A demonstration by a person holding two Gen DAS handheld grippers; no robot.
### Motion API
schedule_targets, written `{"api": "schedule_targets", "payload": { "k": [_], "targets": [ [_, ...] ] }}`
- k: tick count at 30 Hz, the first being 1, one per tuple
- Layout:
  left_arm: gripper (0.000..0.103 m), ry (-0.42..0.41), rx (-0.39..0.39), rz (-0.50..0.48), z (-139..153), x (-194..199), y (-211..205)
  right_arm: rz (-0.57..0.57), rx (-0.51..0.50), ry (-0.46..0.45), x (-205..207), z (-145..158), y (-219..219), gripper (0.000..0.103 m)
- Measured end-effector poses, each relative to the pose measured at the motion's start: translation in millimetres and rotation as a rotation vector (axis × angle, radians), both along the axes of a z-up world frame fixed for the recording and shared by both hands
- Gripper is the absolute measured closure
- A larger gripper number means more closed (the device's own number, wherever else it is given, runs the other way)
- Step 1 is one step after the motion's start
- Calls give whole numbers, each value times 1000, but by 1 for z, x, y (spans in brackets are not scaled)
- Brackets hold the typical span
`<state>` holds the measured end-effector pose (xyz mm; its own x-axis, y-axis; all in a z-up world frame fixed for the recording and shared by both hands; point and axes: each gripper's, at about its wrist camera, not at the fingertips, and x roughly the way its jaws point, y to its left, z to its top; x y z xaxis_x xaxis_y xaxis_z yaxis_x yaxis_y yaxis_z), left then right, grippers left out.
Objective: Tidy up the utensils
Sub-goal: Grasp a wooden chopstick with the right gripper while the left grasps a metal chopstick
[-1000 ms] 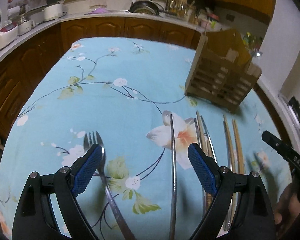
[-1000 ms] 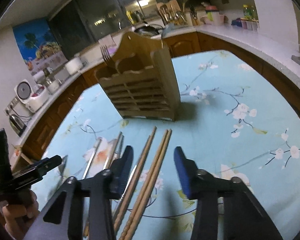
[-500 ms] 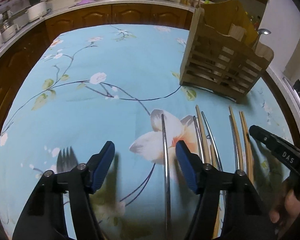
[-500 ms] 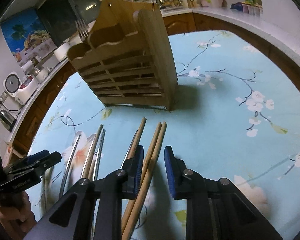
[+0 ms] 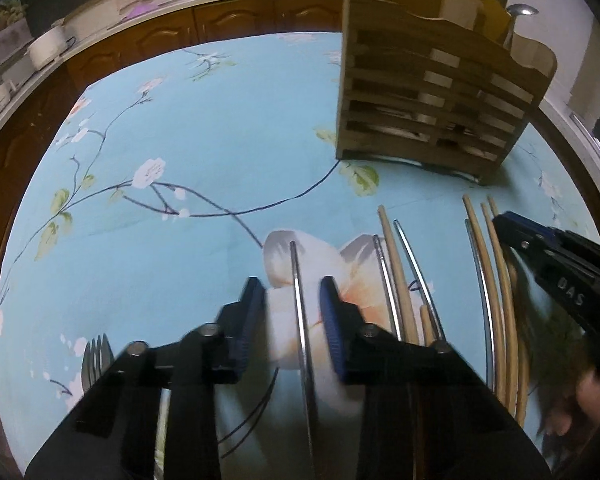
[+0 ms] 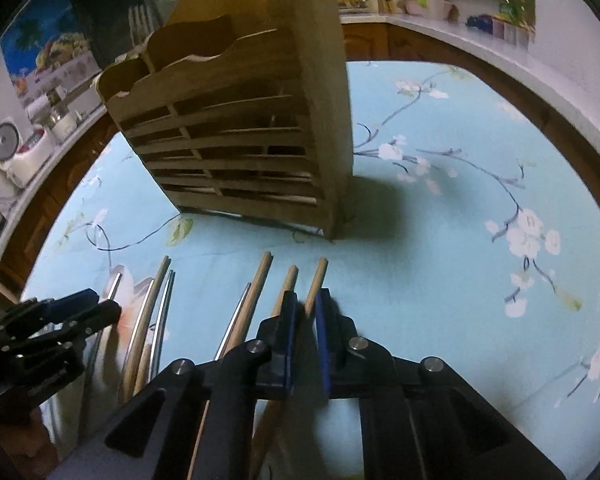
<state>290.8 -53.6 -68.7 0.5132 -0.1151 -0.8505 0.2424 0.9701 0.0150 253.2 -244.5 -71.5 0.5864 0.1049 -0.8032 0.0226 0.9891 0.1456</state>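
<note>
Several metal and wooden chopsticks lie side by side on the blue flowered tablecloth (image 5: 204, 128), in front of a wooden slatted utensil holder (image 5: 432, 112) (image 6: 240, 140). My left gripper (image 5: 294, 320) straddles the leftmost metal chopstick (image 5: 296, 272). Its jaws are closing, with space on both sides of the stick. My right gripper (image 6: 306, 312) has the rightmost wooden chopstick (image 6: 318, 276) between its closing jaws, only a narrow gap left. That stick still lies on the cloth. Each gripper also shows in the other's view: the right gripper (image 5: 504, 220) and the left gripper (image 6: 102, 305).
A fork (image 5: 96, 356) lies on the cloth at the lower left. Another fork (image 6: 140, 20) and a spoon (image 5: 520, 12) stand in the holder. Wooden cabinets and a counter with appliances (image 6: 16, 152) ring the table. A hand (image 5: 592, 392) shows behind the right gripper.
Both grippers have come forward and down over the chopsticks and their jaws have narrowed. The left one has shifted from beside the fork to around the metal chopstick.
</note>
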Motion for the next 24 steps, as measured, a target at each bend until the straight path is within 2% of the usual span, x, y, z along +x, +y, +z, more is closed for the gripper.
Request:
{"api": "schedule_targets", "payload": {
  "k": [2, 5, 9, 12, 24],
  "targets": [
    [98, -9, 10, -9, 0, 0, -4, 12, -25, -5, 2, 0, 4, 94],
    [98, -15, -4, -7, 1, 1, -1, 24, -36, -5, 0, 1, 5, 95],
    [99, -12, -69, 8, 6, -5, 10, 17, 63, -1, -6, 4, -7, 98],
    [99, -26, -112, 17, 15, -14, 19, 18, 99, -19, -13, 11, -10, 98],
    [99, -130, -282, 25, 79, -59, 48, 59, 193, -152, -53, 74, -17, 98]
  ]
}}
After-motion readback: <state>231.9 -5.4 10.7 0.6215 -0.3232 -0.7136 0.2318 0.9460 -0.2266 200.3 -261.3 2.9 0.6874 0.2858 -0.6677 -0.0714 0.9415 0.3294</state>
